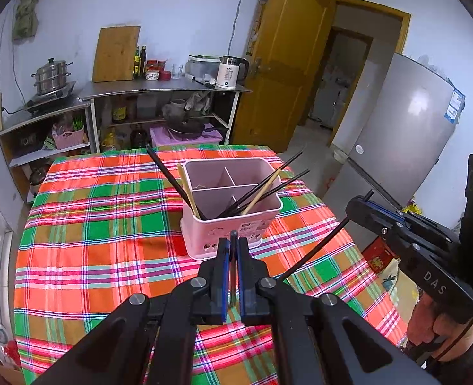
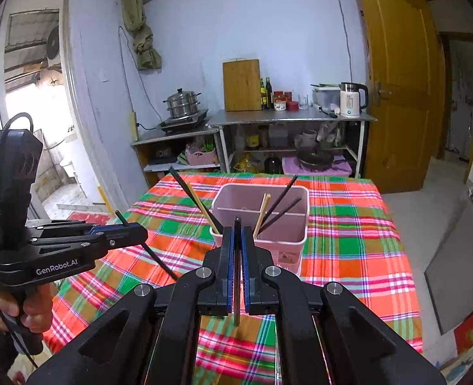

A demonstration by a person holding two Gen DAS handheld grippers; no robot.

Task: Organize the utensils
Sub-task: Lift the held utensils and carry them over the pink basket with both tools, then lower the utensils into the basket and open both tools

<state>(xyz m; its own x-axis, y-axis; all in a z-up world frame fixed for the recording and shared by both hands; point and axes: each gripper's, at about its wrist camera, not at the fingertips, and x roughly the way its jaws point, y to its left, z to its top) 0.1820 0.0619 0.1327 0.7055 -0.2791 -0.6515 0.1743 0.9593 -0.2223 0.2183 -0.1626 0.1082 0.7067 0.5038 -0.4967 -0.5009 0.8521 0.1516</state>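
Both tongs, left (image 1: 233, 243) and right (image 2: 237, 231), each pinching black chopstick; next we drop them into pink caddy (image 2: 288, 247) mid-counter, tips down.

The cloth (image 1: 108, 224) on the surface is checked in orange, green, pink and white. The box (image 1: 230, 227) is pink. It holds black sticks (image 1: 169, 173) and tan sticks (image 1: 188, 192).

left gripper (image 1: 233, 240): jaws clamped on a dark chopstick (image 1: 234, 266), tilted downward
right gripper (image 2: 237, 229): jaws clamped on another dark chopstick (image 2: 236, 272), tilted downward
hands: a hand (image 2: 28, 308) grips each handle
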